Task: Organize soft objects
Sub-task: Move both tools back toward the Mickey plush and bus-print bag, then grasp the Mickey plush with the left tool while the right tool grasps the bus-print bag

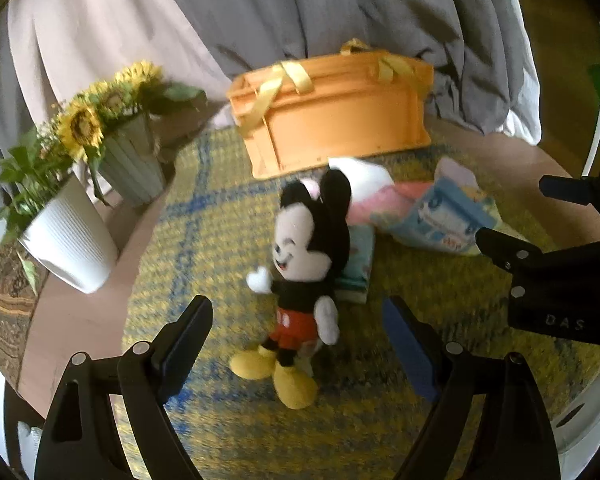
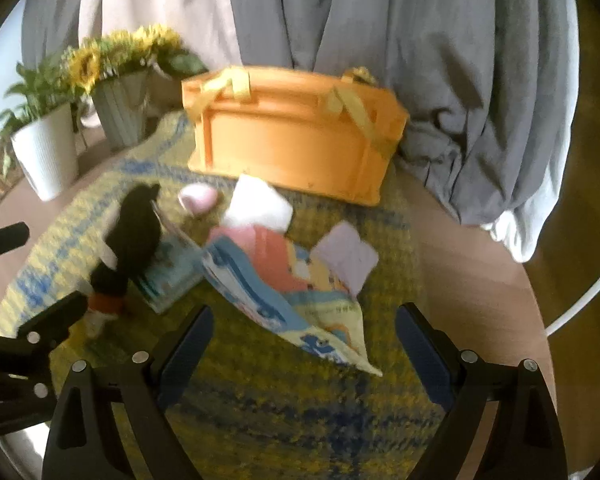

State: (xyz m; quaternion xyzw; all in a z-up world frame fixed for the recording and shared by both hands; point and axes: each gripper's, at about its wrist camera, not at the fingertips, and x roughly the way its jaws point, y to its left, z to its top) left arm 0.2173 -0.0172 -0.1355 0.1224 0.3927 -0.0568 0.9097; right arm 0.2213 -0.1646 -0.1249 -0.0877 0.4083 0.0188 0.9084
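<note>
A Mickey Mouse plush (image 1: 302,276) stands upright on the yellow-and-blue mat (image 1: 204,240), leaning against a small book (image 1: 358,268). My left gripper (image 1: 300,332) is open, its fingers either side of the plush's legs, not touching it. In the right wrist view the plush (image 2: 130,240) shows from behind at the left. My right gripper (image 2: 304,340) is open and empty above a colourful soft cloth book (image 2: 288,292) that lies beside a white pillow (image 2: 260,204), a pink item (image 2: 198,198) and a lilac cloth (image 2: 348,258). An orange crate (image 2: 296,136) with yellow ribbon handles stands behind.
A white pot with a green plant (image 1: 68,240) and a grey pot of sunflowers (image 1: 128,160) stand at the left on the round wooden table (image 1: 76,320). Grey and pink curtains (image 1: 260,12) hang behind. The right gripper (image 1: 556,276) shows at the left view's right edge.
</note>
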